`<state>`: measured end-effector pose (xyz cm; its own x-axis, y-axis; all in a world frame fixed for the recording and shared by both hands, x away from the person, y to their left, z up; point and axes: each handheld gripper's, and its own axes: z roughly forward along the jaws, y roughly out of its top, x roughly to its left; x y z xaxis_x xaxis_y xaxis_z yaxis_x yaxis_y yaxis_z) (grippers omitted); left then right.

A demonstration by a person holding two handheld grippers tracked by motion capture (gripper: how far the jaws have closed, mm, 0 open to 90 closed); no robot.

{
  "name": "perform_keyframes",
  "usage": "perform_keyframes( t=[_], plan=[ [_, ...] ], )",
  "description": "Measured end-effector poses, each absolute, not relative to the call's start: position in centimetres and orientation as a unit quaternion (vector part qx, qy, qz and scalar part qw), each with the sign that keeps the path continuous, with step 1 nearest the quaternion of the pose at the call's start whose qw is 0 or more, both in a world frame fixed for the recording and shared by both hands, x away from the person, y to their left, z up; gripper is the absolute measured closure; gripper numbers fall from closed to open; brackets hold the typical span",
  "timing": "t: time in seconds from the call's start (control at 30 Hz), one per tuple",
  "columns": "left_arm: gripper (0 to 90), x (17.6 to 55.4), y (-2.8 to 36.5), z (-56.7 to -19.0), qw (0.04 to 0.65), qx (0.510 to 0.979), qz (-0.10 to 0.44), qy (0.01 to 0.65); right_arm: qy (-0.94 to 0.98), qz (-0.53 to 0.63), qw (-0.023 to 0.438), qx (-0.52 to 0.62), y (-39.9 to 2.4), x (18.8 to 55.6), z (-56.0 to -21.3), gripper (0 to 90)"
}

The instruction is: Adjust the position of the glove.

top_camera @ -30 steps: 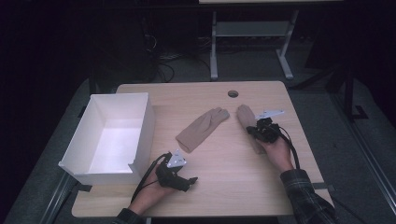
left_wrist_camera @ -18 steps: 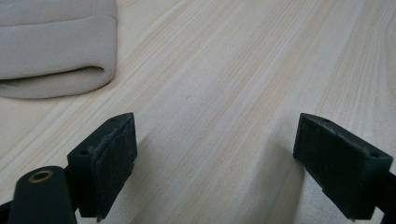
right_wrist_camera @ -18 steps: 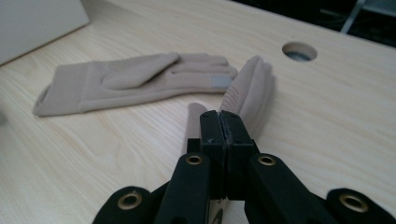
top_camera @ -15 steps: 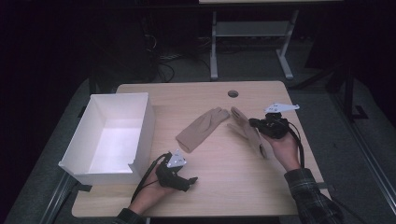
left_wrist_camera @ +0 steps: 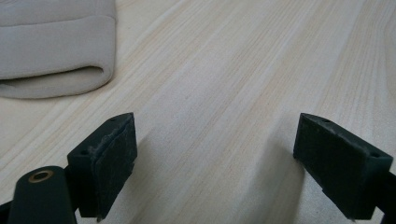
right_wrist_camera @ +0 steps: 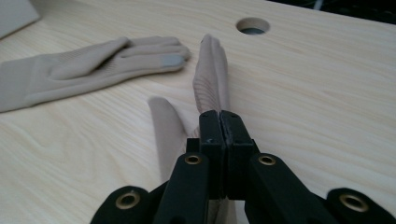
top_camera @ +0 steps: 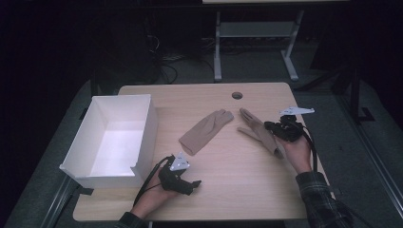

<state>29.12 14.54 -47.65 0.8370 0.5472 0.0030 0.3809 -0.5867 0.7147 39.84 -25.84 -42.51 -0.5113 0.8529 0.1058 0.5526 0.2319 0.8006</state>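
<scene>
Two beige gloves are on the wooden table (top_camera: 223,190). One glove (top_camera: 206,130) (right_wrist_camera: 93,65) lies flat near the middle, and its cuff (left_wrist_camera: 51,51) shows at the upper left of the left gripper view. My right gripper (top_camera: 270,129) (right_wrist_camera: 219,122) is shut on the other glove (top_camera: 252,124) (right_wrist_camera: 212,70), pinched near the palm. That glove's fingers rest on the wood and point toward the table hole. My left gripper (top_camera: 192,184) (left_wrist_camera: 229,140) rests low at the front, open with only bare wood between its jaws.
A white open box (top_camera: 142,128) stands at the table's left side. A round cable hole (top_camera: 236,95) (right_wrist_camera: 252,25) sits near the far edge. Beyond the table, a dark floor holds a desk frame (top_camera: 217,52) and cables.
My right gripper has moved right and slightly up, dragging the pinched glove along and stretching it out diagonally. The left gripper and the other glove have stayed put.
</scene>
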Motion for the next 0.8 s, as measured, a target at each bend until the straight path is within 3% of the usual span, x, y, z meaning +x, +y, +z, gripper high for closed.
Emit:
perform_keyframes(
  t=[0.5, 0.67, 0.8],
  plan=[
    [12.9, 29.1, 14.5, -47.7, 0.371, 0.884, 0.112, 0.263, 0.762, 0.364, 0.206, 0.495, -29.2, 40.8, -44.7, 86.7],
    [12.9, 29.1, 14.5, -47.7, 0.371, 0.884, 0.112, 0.263, 0.762, 0.349, 0.210, 0.504, -29.8, 41.0, -45.6, 71.4],
    [12.9, 29.1, 14.5, -47.6, 0.371, 0.884, 0.112, 0.263, 0.763, 0.357, 0.210, 0.496, -29.9, 40.7, -45.0, 71.7]
  ],
)
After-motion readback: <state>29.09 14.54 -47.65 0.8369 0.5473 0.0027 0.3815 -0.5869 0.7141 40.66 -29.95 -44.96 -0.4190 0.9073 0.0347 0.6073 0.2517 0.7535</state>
